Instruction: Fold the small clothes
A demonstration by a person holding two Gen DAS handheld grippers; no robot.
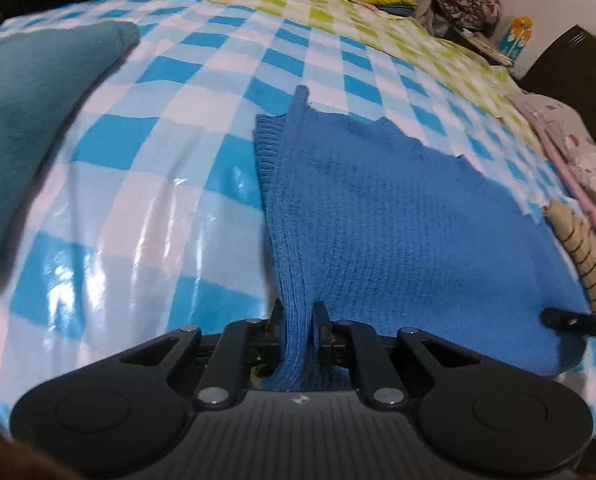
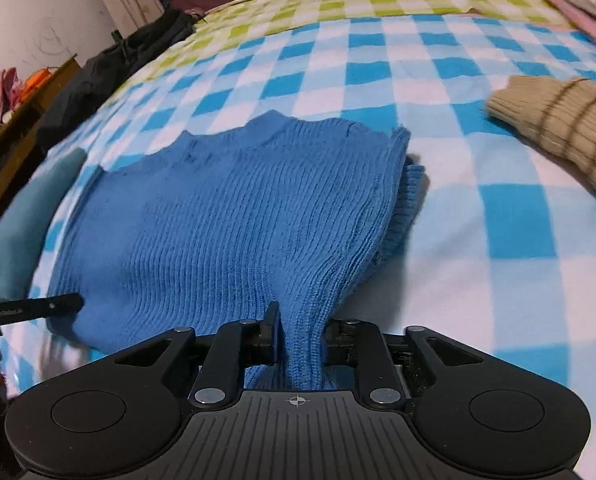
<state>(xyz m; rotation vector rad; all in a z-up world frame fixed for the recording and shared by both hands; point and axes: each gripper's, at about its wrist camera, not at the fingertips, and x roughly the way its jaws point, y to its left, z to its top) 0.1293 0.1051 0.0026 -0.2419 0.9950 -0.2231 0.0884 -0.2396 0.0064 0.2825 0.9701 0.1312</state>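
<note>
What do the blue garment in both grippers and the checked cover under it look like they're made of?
Blue garment: looks like a soft ribbed knit, wool or acrylic; fine parallel ribs, matte, bunching where the left gripper and right gripper pinch it. Checked cover: probably plastic or coated sheeting; glossy, with bright glare streaks and shallow crinkles. Exact fibres cannot be told.

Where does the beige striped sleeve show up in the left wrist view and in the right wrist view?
Left wrist view: the beige striped sleeve lies at the right edge, just right of the blue knit.
Right wrist view: the sleeve lies at the upper right, apart from the blue knit.
Shared landmark: the blue knit on the checked sheet, pinched in the jaws in both views.
</note>
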